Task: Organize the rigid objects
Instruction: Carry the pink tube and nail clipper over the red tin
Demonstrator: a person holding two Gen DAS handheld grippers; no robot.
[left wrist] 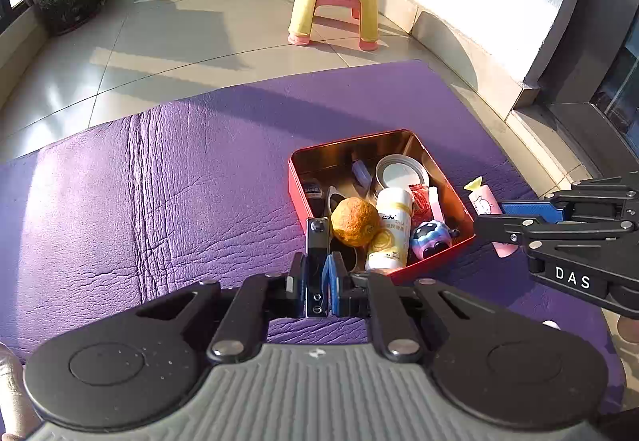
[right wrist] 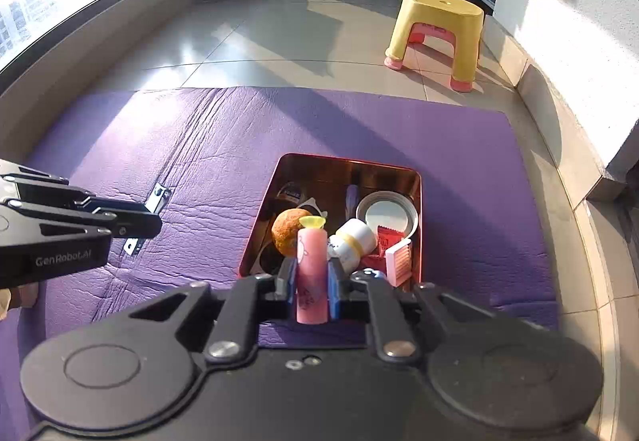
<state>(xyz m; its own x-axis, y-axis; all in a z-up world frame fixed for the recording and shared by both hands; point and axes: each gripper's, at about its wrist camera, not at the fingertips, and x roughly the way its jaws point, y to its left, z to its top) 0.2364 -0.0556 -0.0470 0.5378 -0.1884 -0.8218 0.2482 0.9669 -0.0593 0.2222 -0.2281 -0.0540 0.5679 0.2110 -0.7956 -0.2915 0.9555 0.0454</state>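
Right gripper (right wrist: pixel 312 291) clamped on a pink tube (right wrist: pixel 312 273) with a yellow cap, poised just short of the red tin's (right wrist: pixel 419 209) near edge. Left gripper (left wrist: pixel 321 283) pinched shut on a flat chrome metal clip (left wrist: pixel 316 261), held at the tin's near-left corner. Best carried forward over the rim before lowering, aimed at a gap among the dried orange (left wrist: pixel 354 220), white bottle (left wrist: pixel 390 227) and round lid (left wrist: pixel 400 174), then released low to avoid a bounce.
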